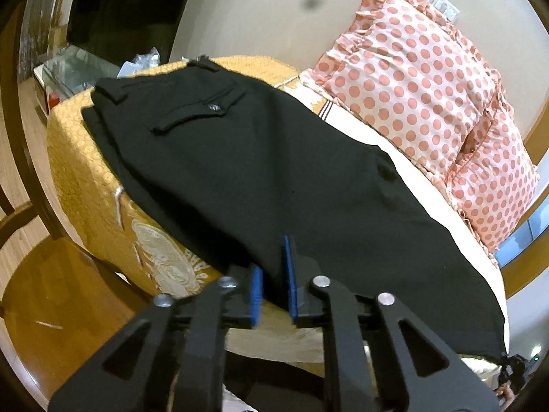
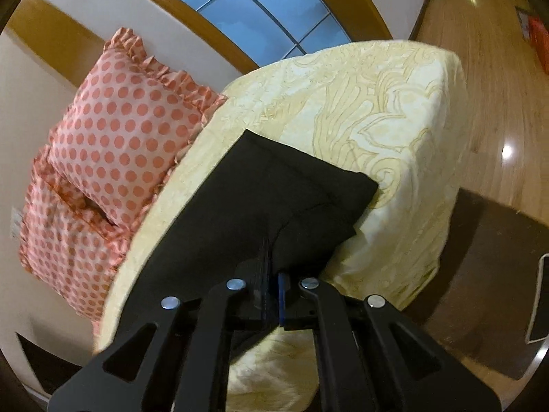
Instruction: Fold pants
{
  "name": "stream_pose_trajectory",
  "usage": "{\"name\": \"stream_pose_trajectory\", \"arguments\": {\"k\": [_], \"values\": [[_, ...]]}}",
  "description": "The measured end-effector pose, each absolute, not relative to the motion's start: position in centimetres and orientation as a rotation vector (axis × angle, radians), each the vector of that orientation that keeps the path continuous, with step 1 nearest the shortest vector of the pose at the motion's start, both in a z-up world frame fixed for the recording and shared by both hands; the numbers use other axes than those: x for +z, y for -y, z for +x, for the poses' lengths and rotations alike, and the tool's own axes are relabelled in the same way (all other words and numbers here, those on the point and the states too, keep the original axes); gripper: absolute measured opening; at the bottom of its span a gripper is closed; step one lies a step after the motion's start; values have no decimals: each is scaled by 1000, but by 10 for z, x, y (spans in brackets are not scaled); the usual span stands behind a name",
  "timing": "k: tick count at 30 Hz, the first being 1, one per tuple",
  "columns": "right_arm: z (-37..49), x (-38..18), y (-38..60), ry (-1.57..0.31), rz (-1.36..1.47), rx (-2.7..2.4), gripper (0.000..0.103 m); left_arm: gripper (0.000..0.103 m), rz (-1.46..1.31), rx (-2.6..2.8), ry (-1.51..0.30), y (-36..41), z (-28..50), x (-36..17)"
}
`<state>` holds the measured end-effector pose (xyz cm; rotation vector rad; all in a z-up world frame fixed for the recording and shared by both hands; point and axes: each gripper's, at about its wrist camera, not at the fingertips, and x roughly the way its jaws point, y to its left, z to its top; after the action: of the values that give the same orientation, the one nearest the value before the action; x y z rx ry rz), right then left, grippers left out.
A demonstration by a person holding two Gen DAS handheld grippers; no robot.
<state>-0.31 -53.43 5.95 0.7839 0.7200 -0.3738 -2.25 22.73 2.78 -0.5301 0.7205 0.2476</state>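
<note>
Jaws: left gripper (image 1: pixel 273 285) narrow around pants (image 1: pixel 260 178) edge, right gripper (image 2: pixel 271 290) pinching hem | risk: loose left grip slips, fold skews on bed (image 2: pixel 377 110)

the black fabric pants (image 1: pixel 260 178) lie spread across a bed with a golden patterned bedspread (image 1: pixel 82 171), waistband and flapped back pocket at the far end. the left black tongs with blue pads (image 1: pixel 272 286) stand with a narrow gap between the pads, the near edge of the pants lying in that gap. two pink frilled pillows with coral polka dots (image 1: pixel 422 96) lean against the cream wall (image 1: pixel 260 17) beside the pants. brown wooden floor (image 1: pixel 58 302) shows at left.
</note>
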Motion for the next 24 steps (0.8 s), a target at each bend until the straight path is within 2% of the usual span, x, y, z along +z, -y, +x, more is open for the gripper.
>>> {"name": "stream_pose_trajectory", "arguments": {"k": [1, 2, 3, 4, 5, 7, 8, 9, 15, 22, 23, 24], "values": [[-4, 64, 534, -726, 753, -382, 12, 35, -483, 282, -695, -224, -28, 34], [-6, 69, 534, -721, 717, -402, 21, 53, -451, 306, -673, -224, -31, 39], [-11, 76, 534, -702, 670, -448, 41, 65, -402, 351, -624, -220, -38, 48], [-16, 81, 537, -677, 639, -494, 56, 69, -378, 366, -590, -217, -41, 54], [-22, 86, 540, -638, 626, -523, 79, 73, -355, 373, -550, -214, -45, 62], [-28, 90, 547, -590, 629, -534, 78, 83, -314, 367, -483, -203, -49, 76], [-28, 91, 550, -579, 635, -531, 74, 88, -300, 349, -464, -197, -49, 80], [-27, 89, 554, -570, 639, -522, 70, 89, -287, 311, -457, -189, -44, 82], [-16, 69, 564, -593, 673, -515, 63, 90, -276, 155, -558, -154, -6, 60], [-9, 64, 516, -628, 538, -362, 60, 90, -265, 114, -655, -137, 9, 27], [-9, 63, 510, -631, 538, -327, 58, 91, -276, 115, -661, -138, 10, 24], [-9, 62, 504, -632, 541, -289, 52, 91, -289, 112, -663, -140, 10, 21]]}}
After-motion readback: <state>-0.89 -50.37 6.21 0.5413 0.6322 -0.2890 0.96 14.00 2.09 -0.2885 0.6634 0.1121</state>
